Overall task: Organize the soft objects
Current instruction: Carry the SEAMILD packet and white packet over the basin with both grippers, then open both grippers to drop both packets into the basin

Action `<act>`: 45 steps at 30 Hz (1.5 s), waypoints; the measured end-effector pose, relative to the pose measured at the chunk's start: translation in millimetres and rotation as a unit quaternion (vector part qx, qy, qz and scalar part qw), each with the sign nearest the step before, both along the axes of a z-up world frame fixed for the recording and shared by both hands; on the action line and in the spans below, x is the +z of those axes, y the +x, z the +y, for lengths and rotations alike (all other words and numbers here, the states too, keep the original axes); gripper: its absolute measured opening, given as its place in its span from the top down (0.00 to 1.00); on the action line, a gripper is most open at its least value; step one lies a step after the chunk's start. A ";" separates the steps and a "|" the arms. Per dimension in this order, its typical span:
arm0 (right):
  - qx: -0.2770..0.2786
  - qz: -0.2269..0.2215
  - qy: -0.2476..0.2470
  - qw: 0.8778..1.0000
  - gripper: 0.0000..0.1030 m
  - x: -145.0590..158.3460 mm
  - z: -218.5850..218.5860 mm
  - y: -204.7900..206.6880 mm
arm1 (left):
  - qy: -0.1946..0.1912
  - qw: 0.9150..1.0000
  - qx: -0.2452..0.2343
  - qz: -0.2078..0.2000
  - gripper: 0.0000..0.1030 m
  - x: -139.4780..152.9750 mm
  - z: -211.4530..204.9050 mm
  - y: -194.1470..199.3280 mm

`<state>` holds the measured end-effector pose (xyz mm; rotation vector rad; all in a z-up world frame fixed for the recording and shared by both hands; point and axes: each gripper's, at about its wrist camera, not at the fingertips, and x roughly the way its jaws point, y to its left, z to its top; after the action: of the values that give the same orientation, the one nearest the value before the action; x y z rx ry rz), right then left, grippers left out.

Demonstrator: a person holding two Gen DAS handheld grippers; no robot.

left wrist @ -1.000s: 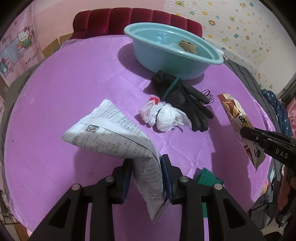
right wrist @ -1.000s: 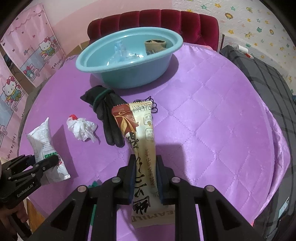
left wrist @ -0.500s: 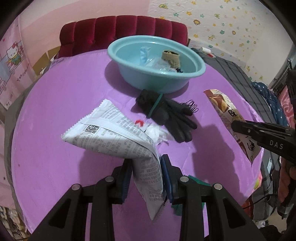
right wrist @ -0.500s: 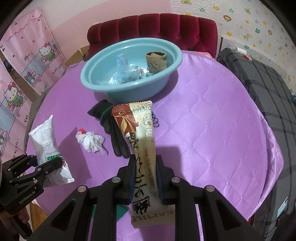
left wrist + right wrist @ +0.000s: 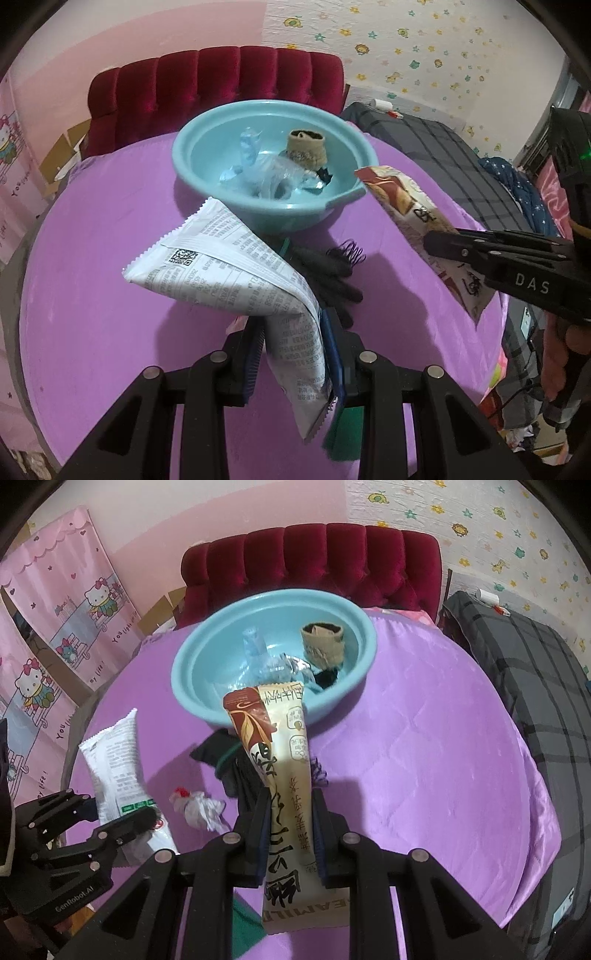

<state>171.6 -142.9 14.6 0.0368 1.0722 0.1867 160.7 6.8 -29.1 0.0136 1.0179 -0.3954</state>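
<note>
Both packets have risen toward the basin [image 5: 275,206].
Each hand-held gripper, left hand-held gripper [image 5: 293,354] and right hand-held gripper [image 5: 290,830], pinches its light, crinkly packet, the white packet [image 5: 236,273] and the brown packet [image 5: 280,760], low down.

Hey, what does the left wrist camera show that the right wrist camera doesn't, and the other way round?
Only the left wrist view shows the white packet's QR code and the left claw's pads pressing it. Only the right wrist view shows the crumpled white wrapper on the purple cover and the cartoon cat posters. Both show the blue basin, the black glove, the red headboard and the brown-and-cream packet in the right claw.
</note>
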 end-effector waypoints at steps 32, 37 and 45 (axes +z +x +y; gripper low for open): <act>-0.001 -0.002 0.043 0.999 0.80 -10.2 2.7 160.2 | -0.001 1.000 -0.029 -0.005 0.67 2.2 -25.5 169.3; -0.006 0.008 0.055 0.998 0.80 -22.7 2.9 181.5 | 0.005 0.999 -0.032 0.002 0.67 -9.1 -29.5 187.6; -0.013 0.036 0.049 0.998 0.80 -58.1 9.1 214.8 | 0.009 0.999 -0.033 0.013 0.66 -26.8 -33.3 216.7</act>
<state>386.4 -133.7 -43.6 0.1473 1.1335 0.2162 377.4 -26.5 -55.9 0.0590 1.0495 -0.4472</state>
